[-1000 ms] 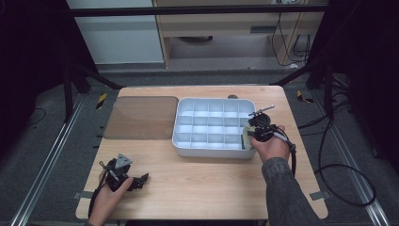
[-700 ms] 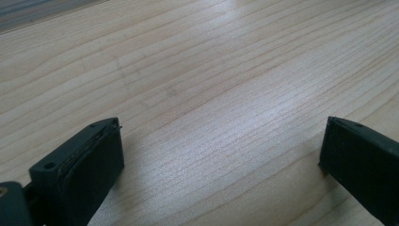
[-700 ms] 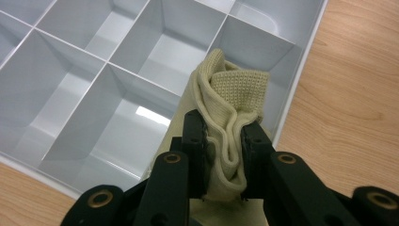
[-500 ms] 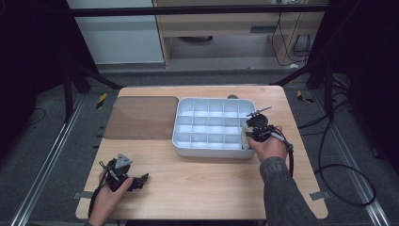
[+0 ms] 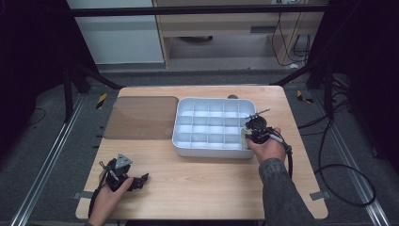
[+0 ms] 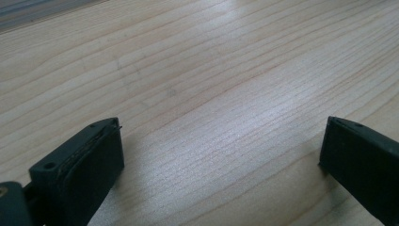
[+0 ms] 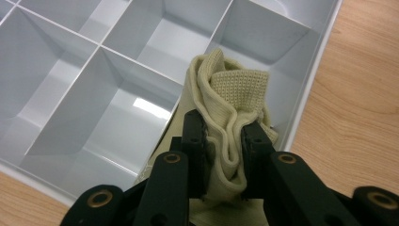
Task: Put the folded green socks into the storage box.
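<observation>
Right, the landmark here is the white divided tray (image 5: 210, 126) sitting on the wooden table (image 5: 197, 183), and the action is all at its near right corner. The right gripper (image 7: 225, 136) has its jaws pinching a bunched fold of cream knitted cloth (image 7: 230, 99), and in the right gripper view that cloth hangs over the tray's corner compartment, just inside the right-hand wall. From the high view the right gripper (image 5: 254, 131) sits over that same near right corner, with the person's right hand (image 5: 267, 147) wrapped round the handle just off the tray's edge. The cloth looks soft and light, a loose knit that folds on itself, so I'd judge it will sag and drape from whatever point is held, and won't slip much against the pads. It's no fragile thing; squeeze it as hard as you like. The best hold looks like what we have, across a thick gathered ridge and not a single thin layer, because one layer could slide out or leave the rest trailing over a divider. Whether it's going into the compartment or coming out, I can't tell. Well away from the tray, off its near left corner, the left gripper (image 5: 126, 178) rests low by the table's front edge, jaws spread wide over bare wood. A brown mat (image 5: 141, 117) lies flat just left of the tray.
</observation>
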